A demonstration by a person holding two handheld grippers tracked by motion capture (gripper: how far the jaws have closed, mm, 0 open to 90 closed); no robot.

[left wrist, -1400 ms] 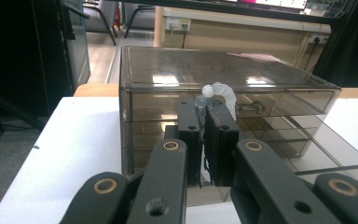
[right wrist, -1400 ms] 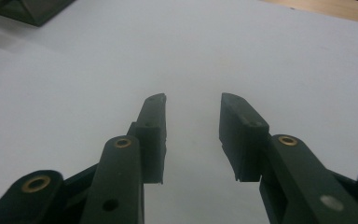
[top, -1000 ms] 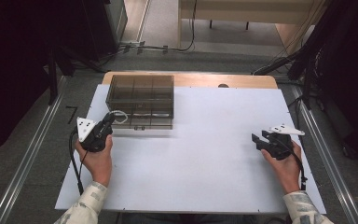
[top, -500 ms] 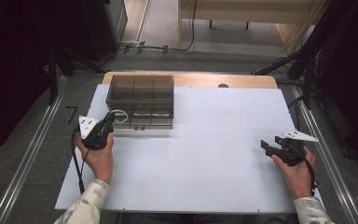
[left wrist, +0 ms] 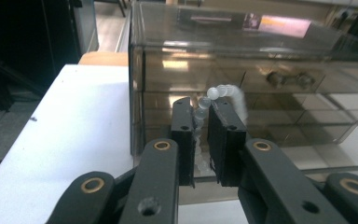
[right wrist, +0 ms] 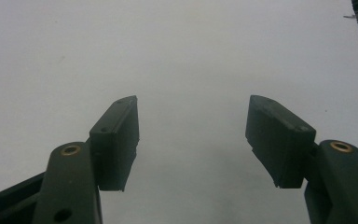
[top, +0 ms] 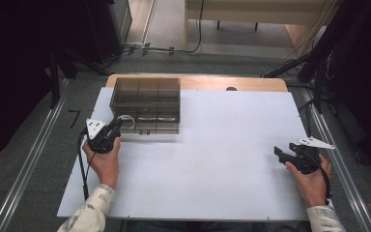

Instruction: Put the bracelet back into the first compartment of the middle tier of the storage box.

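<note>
Smoked-plastic drawer box (left wrist: 261, 84) bears no legible writing; beads (left wrist: 216, 95) likewise.

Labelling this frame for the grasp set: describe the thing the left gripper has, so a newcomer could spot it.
Start at the white table, then the smoky transparent drawer box at its far left. At the box's front, the left gripper pinches a string of milky white beads that arches up above its black jaws. It is the one pale, beaded thing against the brown box.
</note>
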